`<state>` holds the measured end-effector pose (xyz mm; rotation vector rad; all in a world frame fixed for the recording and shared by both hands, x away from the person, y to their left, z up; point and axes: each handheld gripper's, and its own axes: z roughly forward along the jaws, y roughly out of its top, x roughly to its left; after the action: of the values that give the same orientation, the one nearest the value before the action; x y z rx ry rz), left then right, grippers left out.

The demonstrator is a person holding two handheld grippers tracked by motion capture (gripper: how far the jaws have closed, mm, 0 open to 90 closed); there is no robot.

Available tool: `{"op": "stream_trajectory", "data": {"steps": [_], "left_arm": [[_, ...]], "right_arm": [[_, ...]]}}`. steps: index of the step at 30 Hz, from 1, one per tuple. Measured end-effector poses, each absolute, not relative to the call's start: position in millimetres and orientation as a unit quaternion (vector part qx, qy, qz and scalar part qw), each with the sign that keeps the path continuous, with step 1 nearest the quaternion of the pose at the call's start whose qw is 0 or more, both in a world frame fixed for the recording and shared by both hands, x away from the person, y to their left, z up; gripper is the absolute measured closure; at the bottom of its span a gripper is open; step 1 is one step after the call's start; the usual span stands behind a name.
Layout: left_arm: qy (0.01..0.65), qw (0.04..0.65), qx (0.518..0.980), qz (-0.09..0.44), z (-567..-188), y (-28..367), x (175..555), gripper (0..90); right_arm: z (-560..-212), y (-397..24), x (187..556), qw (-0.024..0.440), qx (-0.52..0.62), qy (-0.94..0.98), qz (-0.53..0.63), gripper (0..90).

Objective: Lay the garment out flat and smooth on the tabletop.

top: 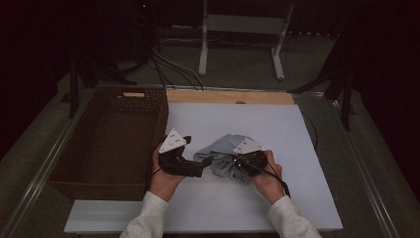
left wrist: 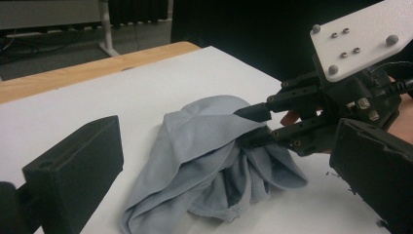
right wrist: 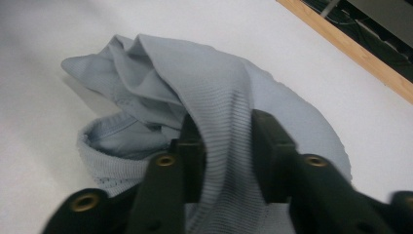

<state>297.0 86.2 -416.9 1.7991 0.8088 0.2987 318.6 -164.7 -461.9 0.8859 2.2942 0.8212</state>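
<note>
I see one grey-blue cloth (top: 225, 153) lying crumpled on the white worktop (top: 297, 198), a little below the centre of the high view, between my two sets of tongs. One brown wicker basket (top: 111, 144) stands at the left of that frame, its near wall just beside my left tongs (top: 205, 166); nothing lies between the basket and the cloth except those tongs.

My right tongs (right wrist: 226, 146) have closed on a fold of the cloth: in the right gripper view the ribbed fabric runs up between both black jaws and is pinched there (the left gripper view confirms the two jaw tips set into the upper right of the bundle). My left tongs stand wide open, with nothing between the jaws, their tips just short of the left edge of the cloth.

Beyond the worktop's far wooden edge (top: 230, 96), at the top of the high view, I count one white frame stand (top: 240, 29) and several dark cables (top: 168, 67) on the floor.
</note>
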Motion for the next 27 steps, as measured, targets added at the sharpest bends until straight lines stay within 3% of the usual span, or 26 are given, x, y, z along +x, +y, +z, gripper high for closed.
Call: {"op": "stream_trajectory", "data": {"steps": [6, 11, 27], "left_arm": [[0.341, 0.543, 0.757, 0.125, -416.9, 86.8, 297.3, 0.2], [0.341, 0.543, 0.758, 0.124, -417.5, 86.1, 297.5, 0.2], [0.34, 0.543, 0.758, 0.123, -417.9, 85.7, 297.3, 0.2]], "right_arm": [[-458.6, -168.0, 317.8, 0.261, 0.345, 0.845, 0.315, 77.5], [-450.0, -172.1, 313.8, 0.243, 0.361, 0.835, 0.337, 78.0], [-441.7, -184.3, 317.5, 0.252, 0.372, 0.826, 0.341, 77.7]]}}
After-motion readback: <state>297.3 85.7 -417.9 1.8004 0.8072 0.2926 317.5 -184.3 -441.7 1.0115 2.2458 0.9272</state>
